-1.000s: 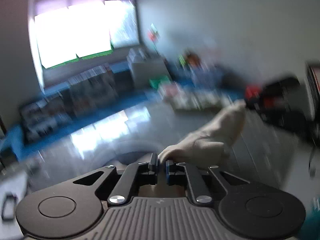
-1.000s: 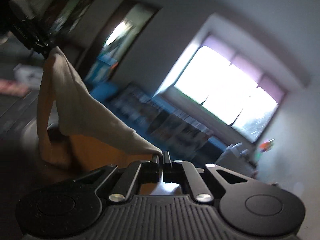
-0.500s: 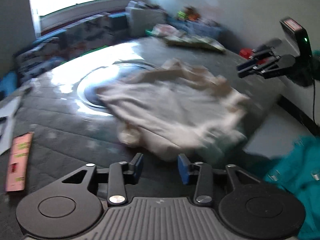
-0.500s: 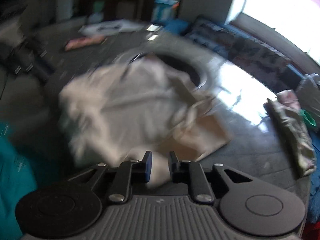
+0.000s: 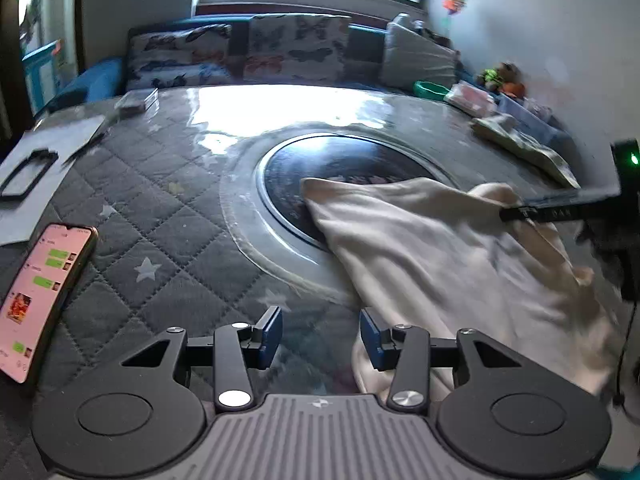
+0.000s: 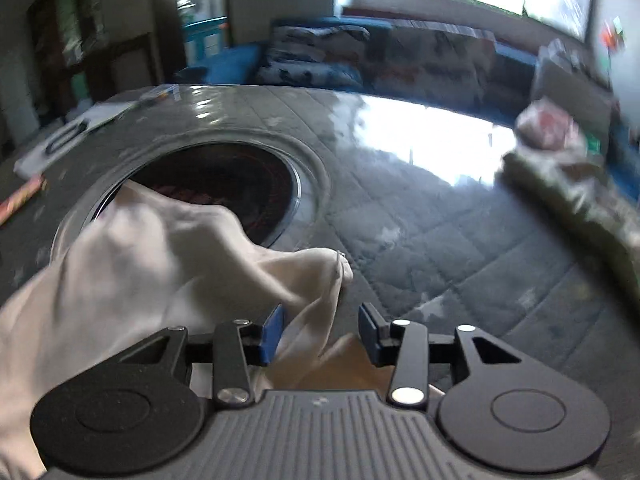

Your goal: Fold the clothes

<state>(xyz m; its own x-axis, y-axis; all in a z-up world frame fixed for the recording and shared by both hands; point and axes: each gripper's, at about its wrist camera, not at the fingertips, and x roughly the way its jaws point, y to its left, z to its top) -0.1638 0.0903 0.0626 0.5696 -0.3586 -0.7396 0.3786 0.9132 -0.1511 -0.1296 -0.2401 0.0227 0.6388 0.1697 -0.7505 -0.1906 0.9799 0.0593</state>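
- Cream garment [image 5: 432, 248]: lies crumpled on quilted table cover [image 5: 168, 216], far edge over the round dark inset [image 5: 344, 160].
- Left gripper [image 5: 320, 334]: jaws just opened, approx. half apart, nothing between; cloth beside right pad.
- Right gripper [image 6: 320, 330]: jaws just opened; garment fold hangs loose between pads, not pinched.
- Phone [image 5: 40, 300]: lit, at left.

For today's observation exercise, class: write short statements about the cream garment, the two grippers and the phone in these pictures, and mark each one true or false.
1. The cream fabric garment partly covers the round dark inset in the quilted grey table cover. True.
2. The left gripper is clamped on the garment. False: its jaws stand open, nothing between them.
3. A lit smartphone lies on the table. True.
4. The right gripper is shut empty. False: it is open, with cloth hanging loose between its jaws.
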